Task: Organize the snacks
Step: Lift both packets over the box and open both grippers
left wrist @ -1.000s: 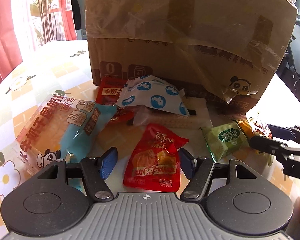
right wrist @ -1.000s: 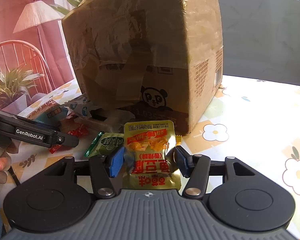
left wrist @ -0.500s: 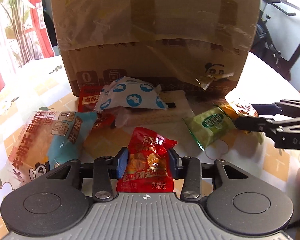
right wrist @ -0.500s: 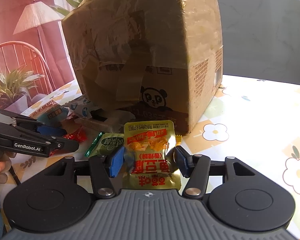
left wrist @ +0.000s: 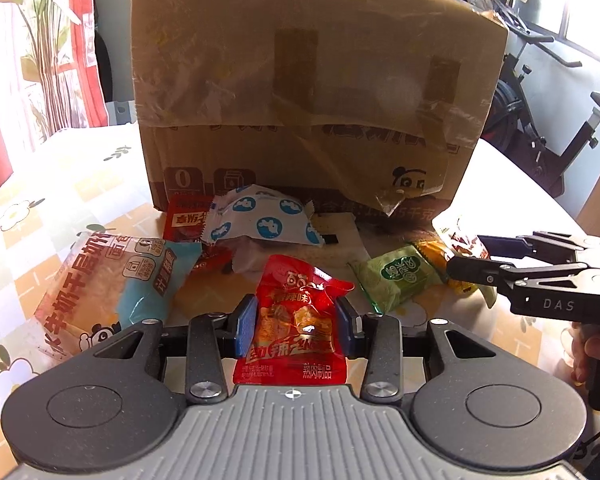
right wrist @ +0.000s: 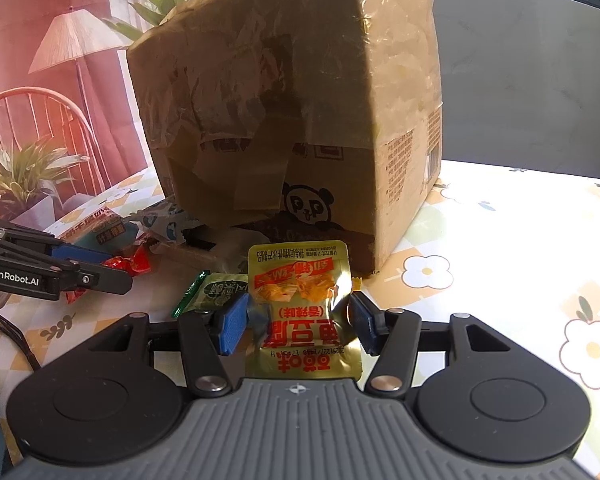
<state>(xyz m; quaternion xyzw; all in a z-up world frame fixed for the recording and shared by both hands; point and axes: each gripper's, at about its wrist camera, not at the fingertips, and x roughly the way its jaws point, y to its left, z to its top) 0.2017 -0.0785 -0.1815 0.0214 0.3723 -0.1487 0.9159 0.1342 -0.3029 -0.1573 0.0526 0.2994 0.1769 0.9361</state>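
So you've got two snack packs in hand right now. The red pouch (left wrist: 296, 324) is a glossy, crinkled sachet with yellow lettering and a picture of the food on the front. The gold pouch (right wrist: 305, 312) is shiny foil with red print, and from the right wrist view it reads upside down.

Your left tongs (left wrist: 296, 326) tilt down toward the worktop (left wrist: 60, 184), with the blue pads (left wrist: 245, 325) pinching the red pouch from both sides around its middle. Your right tongs (right wrist: 300, 322) angle down too, narrow and clamped on the gold pouch, and the foil buckles where the pads (right wrist: 231, 324) bite in.

Both pouches stick out toward 12 o'clock from between the pads, with their near ends running back to the tongs' body.

The rest of the pile sits further out, in front of the big taped cardboard box (left wrist: 308, 92): a green packet (left wrist: 396, 276) at about 1 o'clock from the red pouch, a white wrapper with blue dots (left wrist: 260, 220) at 12, and a large orange-and-teal bread bag (left wrist: 100, 280) at about 10. In the left wrist view the right tongs come in from 3 o'clock.
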